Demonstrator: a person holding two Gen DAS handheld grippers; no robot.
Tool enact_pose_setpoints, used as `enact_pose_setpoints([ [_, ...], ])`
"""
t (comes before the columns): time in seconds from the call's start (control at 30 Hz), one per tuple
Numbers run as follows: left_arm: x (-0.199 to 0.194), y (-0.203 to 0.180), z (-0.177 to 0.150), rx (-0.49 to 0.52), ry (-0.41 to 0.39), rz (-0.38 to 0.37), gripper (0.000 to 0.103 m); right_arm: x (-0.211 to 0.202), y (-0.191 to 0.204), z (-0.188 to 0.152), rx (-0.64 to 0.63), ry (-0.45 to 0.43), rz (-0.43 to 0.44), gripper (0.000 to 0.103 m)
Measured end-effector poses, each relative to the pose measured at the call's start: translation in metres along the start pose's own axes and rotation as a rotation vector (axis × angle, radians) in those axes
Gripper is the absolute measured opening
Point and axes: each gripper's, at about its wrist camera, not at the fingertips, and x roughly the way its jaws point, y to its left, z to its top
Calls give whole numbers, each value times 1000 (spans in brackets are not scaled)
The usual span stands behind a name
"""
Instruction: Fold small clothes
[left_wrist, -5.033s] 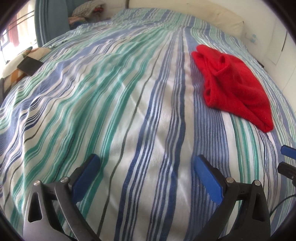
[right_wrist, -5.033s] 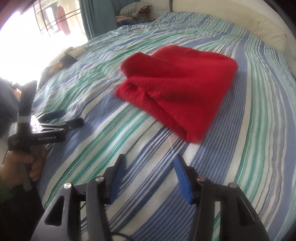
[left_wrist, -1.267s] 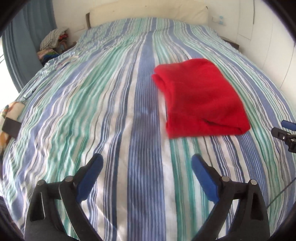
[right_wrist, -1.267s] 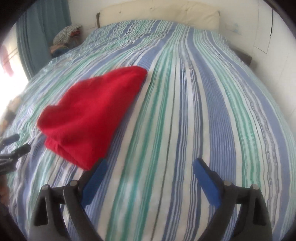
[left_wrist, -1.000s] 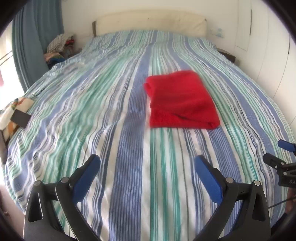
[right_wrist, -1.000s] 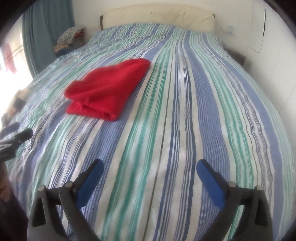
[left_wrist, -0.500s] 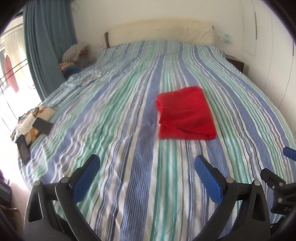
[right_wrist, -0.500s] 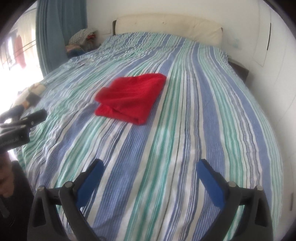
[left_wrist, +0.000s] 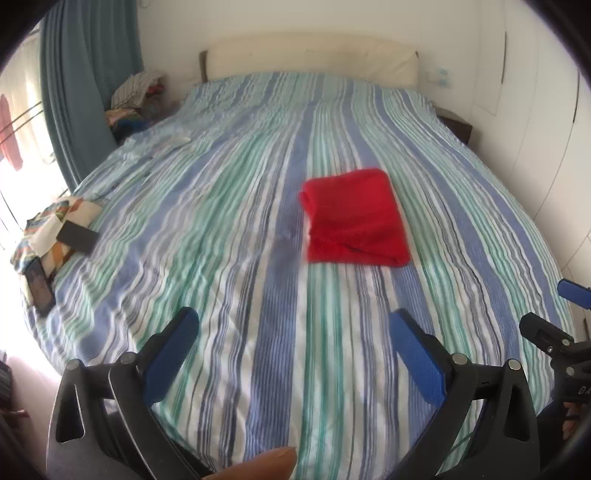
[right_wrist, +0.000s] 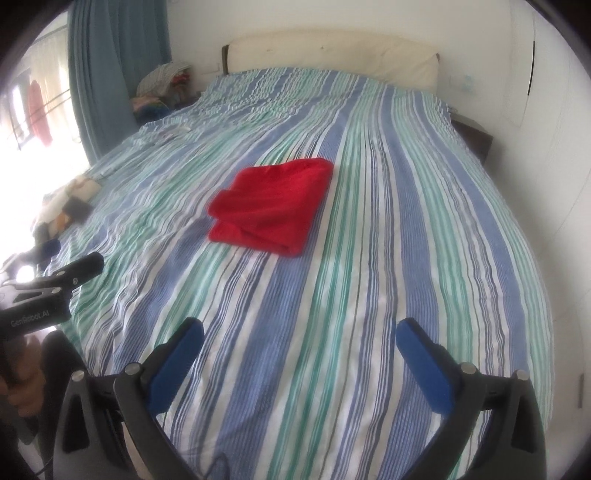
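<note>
No containers in my view. Clutter pile (left_wrist: 55, 229) sits on the bed's (left_wrist: 229, 206) left edge; wide bare striped cover across the near half. Left gripper (left_wrist: 295, 343) jaws released, holding nothing, hanging over the foot of the bed. Red folded garment (left_wrist: 354, 218) lies flat mid-bed, well ahead of both jaws, slightly right of centre from my left camera, left of centre from the right. Right gripper (right_wrist: 301, 350) jaws spread wide, empty. Wall (left_wrist: 535, 110) close along the right edge.
</note>
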Motion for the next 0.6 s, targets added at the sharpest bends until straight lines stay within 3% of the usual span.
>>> enact_pose_setpoints([
  [0.13, -17, -5, 5, 42, -6, 46, 103, -18, 7, 9, 15, -22, 46, 102],
  [0.23, -26, -7, 5, 48, -3, 77, 103, -26, 22, 13, -33, -18, 17, 102],
  [0.33, -29, -9, 2, 50, 38, 59, 103, -27, 31, 13, -61, -1, -5, 102],
  [0.6, -34, -18, -4, 79, 37, 52, 103, -30, 31, 3, -81, 20, -46, 102],
])
